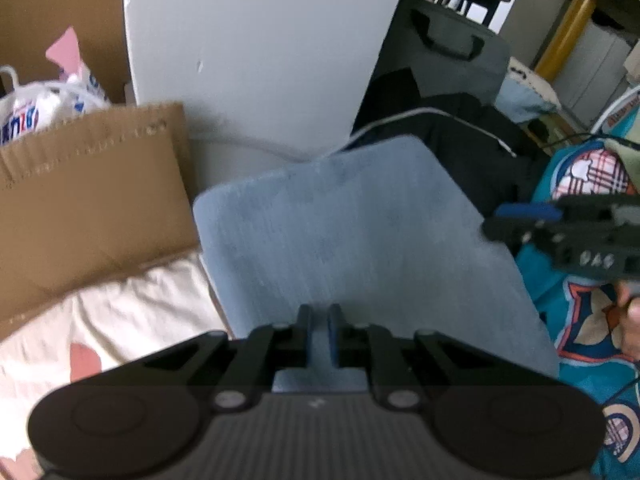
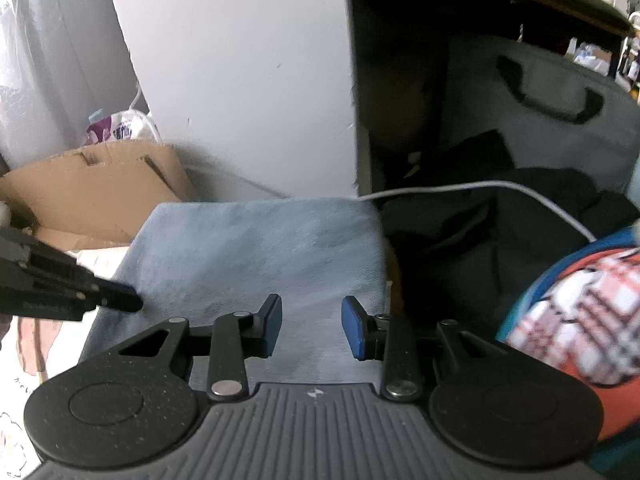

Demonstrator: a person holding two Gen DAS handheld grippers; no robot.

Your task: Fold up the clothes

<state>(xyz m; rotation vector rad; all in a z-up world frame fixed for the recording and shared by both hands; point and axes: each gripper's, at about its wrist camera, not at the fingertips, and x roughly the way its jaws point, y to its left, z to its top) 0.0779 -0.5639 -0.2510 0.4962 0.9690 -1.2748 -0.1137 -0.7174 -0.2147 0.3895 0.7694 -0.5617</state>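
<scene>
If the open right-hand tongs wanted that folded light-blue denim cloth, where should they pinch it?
Probably the near edge of the folded light-blue denim cloth, approached from the holder's side. That edge lies right under the right tongs, and the left tongs already pinch the same edge.

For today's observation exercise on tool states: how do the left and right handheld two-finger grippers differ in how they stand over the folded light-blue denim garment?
The left gripper has its jaws nearly shut, pinching a fold of the folded light-blue denim garment; the right gripper has its jaws well apart, with the denim lying untouched between them. The left sits nearer the brown cardboard box; the right nearer the dark clothing. Both are black, have blue pads and point down at the denim.
</scene>
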